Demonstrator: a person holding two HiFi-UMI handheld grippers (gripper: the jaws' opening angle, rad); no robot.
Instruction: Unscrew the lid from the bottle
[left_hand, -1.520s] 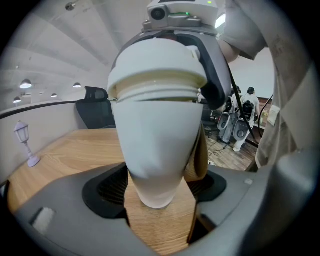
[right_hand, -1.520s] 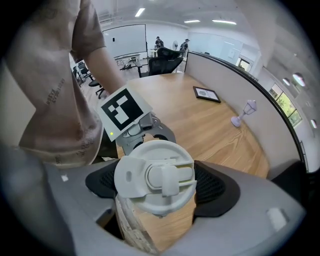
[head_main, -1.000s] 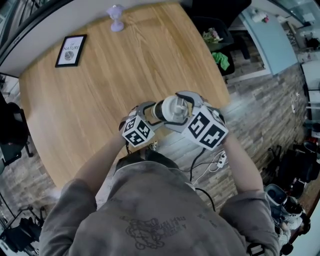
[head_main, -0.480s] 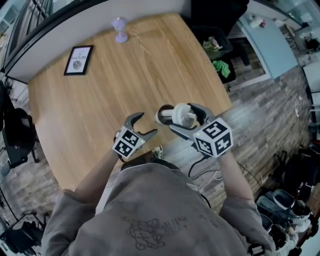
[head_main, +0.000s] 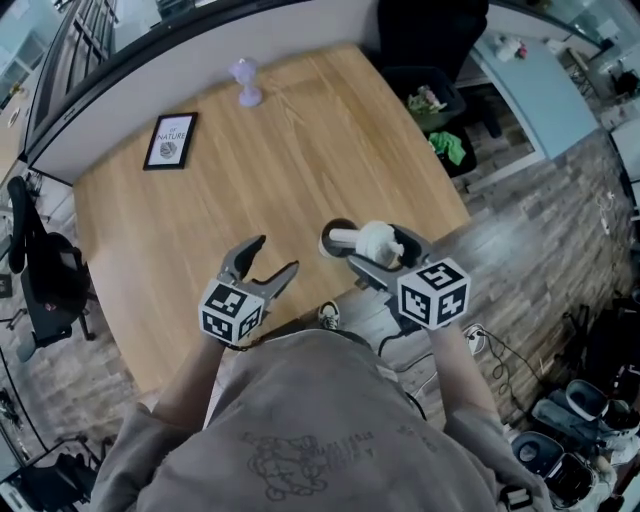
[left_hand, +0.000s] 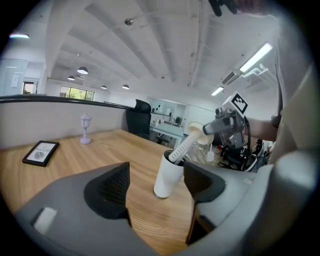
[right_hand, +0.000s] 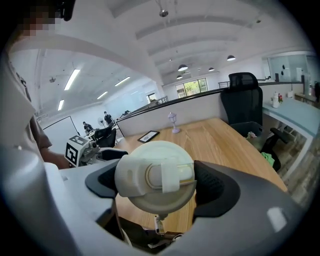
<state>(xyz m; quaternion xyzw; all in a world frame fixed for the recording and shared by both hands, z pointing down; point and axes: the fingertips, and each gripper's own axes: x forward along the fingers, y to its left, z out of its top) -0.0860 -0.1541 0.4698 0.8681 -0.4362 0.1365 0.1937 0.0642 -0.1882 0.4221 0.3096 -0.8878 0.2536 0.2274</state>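
The white bottle (head_main: 336, 239) stands upright and open-mouthed on the wooden table (head_main: 200, 200), close to its near edge. My right gripper (head_main: 377, 247) is shut on the cream lid (head_main: 380, 238), lifted off and tilted, with its long straw (left_hand: 183, 147) still reaching into the bottle (left_hand: 167, 176). In the right gripper view the lid (right_hand: 154, 181) fills the gap between the jaws of the right gripper (right_hand: 155, 186). My left gripper (head_main: 275, 255) hovers left of the bottle, open and empty; its jaws have just closed a little. In its own view the left gripper (left_hand: 155, 189) frames the bottle from a distance.
A framed picture (head_main: 169, 140) and a small lavender lamp figure (head_main: 246, 80) sit at the table's far side. A black office chair (right_hand: 242, 95) stands beyond the far right edge. Stone floor with cables lies to the right of the table.
My left gripper let go of the bottle and drew back to the left and up. The bottle now stands on the table. My right gripper rolled and raised the lid a little.
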